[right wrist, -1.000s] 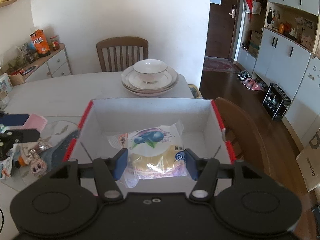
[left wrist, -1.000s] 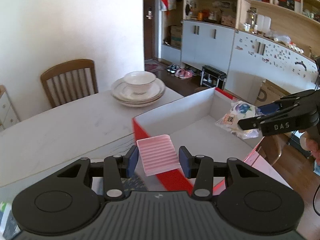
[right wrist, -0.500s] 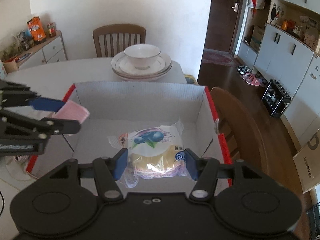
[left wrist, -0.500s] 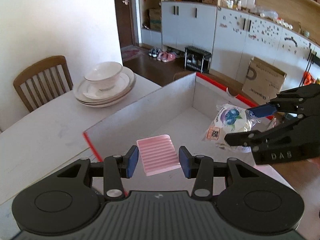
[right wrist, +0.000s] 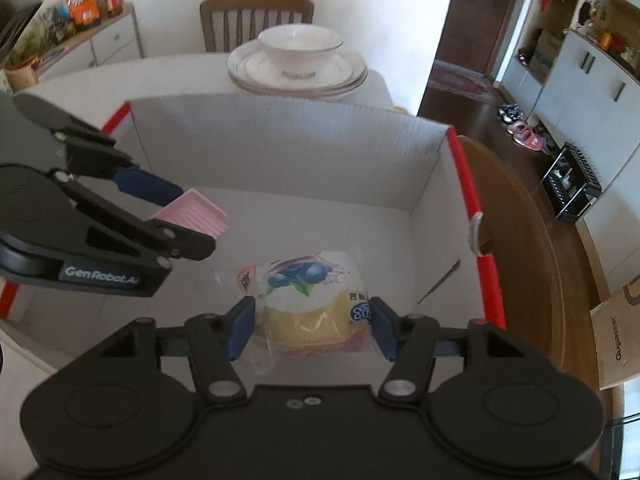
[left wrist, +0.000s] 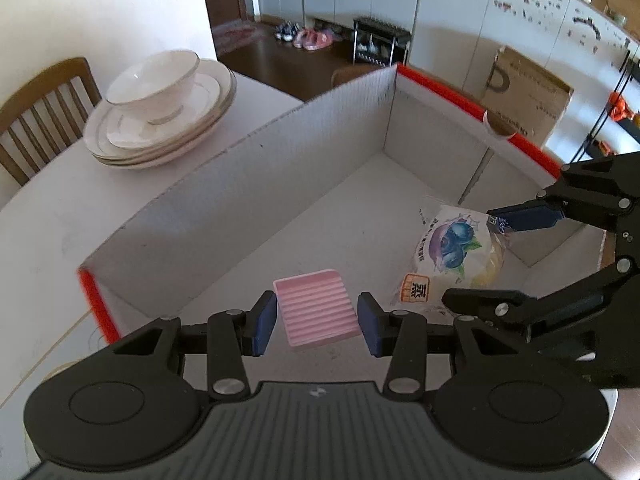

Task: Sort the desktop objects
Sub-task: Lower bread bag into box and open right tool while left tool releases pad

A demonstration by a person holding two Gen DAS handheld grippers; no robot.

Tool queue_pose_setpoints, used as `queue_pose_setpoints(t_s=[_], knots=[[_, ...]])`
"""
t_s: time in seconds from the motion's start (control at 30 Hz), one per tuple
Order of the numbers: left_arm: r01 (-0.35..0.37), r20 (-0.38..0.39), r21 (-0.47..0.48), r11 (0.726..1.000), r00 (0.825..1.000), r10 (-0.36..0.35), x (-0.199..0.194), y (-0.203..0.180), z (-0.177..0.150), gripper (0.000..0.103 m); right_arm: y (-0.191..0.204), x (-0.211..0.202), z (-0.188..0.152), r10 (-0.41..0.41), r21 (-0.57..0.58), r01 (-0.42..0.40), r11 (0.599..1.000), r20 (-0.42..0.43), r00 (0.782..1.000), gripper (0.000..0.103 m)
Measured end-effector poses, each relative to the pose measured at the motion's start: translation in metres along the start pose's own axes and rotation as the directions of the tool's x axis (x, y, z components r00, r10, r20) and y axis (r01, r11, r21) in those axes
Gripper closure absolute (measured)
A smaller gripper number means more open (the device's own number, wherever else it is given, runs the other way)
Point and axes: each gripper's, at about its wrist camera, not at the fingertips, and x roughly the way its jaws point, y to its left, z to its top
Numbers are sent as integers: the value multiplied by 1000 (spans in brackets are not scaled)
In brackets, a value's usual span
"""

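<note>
Both grippers over red box (left wrist: 440, 80), ready to drop things in. Left gripper (left wrist: 317, 318) pinches pink ridged pad (left wrist: 316, 308), box's 7 o'clock side. Right gripper (right wrist: 311, 330) squeezes blueberry snack bag (right wrist: 308, 300) at 5 o'clock side.

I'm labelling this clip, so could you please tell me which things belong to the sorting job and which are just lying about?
Job:
- pink tray, in left gripper
- blueberry pack, in right gripper
- box

Lying about:
- plates
- bowl
- chair

Bright daylight, soft shadows, fisheye warp, slight blur.
</note>
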Motion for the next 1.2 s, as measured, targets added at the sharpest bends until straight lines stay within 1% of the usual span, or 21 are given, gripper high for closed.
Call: queue_pose_setpoints(t_s=[0.17, 0.33, 0.47, 0.53, 0.63, 0.73, 0.87, 0.93, 1.0, 1.1, 1.2], knots=[[22, -96, 1, 1000, 995, -22, 21, -3, 7, 60, 0, 13, 5, 36, -23, -38, 999, -69, 997, 43], [35, -176, 4, 999, 984, -34, 37, -4, 9, 60, 2, 24, 5, 33, -39, -38, 999, -123, 992, 43], [45, -211, -6, 999, 976, -45, 44, -2, 8, 60, 3, 29, 6, 36, -47, -44, 998, -150, 988, 42], [52, -237, -20, 998, 970, -55, 48, -1, 7, 59, 4, 31, 8, 41, -45, -49, 998, -158, 987, 41], [48, -249, -20, 999, 967, -52, 50, 0, 5, 59, 4, 33, 10, 47, -45, -55, 997, -173, 984, 38], [55, -265, -29, 998, 962, -61, 52, 0, 3, 60, 1, 35, 9, 51, -42, -60, 997, -182, 982, 37], [62, -256, -36, 997, 964, -69, 49, 0, 4, 60, 2, 34, 11, 54, -40, -62, 997, -176, 983, 35], [75, -240, -48, 996, 967, -84, 44, 1, 3, 60, -1, 29, 10, 54, -38, -61, 997, -164, 985, 31], [80, -232, -60, 995, 968, -92, 40, 1, 5, 59, -2, 24, 11, 63, -32, -69, 997, -148, 987, 30], [85, -201, -64, 994, 975, -96, 27, 1, 3, 59, -5, 13, 12, 78, -24, -81, 996, -127, 989, 28], [90, -153, -70, 993, 983, -99, 11, 3, 1, 59, -5, 2, 13, 90, -21, -92, 996, -97, 991, 25]])
